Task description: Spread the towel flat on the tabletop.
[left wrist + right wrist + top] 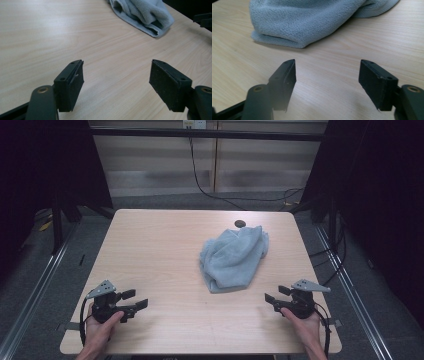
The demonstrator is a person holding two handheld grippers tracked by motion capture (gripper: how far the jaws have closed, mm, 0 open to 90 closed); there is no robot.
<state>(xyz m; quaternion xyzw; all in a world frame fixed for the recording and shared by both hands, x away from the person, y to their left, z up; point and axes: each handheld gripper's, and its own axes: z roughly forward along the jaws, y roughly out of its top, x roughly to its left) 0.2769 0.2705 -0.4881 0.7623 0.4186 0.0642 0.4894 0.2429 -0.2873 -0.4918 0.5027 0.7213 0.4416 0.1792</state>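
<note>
A crumpled light blue towel point(234, 258) lies bunched on the wooden table point(160, 245), right of centre. My left gripper point(135, 299) rests near the front left edge, held in a hand, jaws wide open and holding nothing. My right gripper point(277, 295) sits near the front right edge, also open, aimed at the towel's near edge. In the left gripper view the towel point(143, 13) lies far ahead at the upper right, beyond the open left gripper point(116, 82). In the right gripper view the towel point(312, 20) lies close ahead of the open right gripper point(327, 82).
A small dark round hole point(240, 224) marks the tabletop behind the towel. Black cables point(210, 190) trail over the floor beyond the table. Metal rails point(40, 275) run along both sides. Bare wood stretches over the table's left half.
</note>
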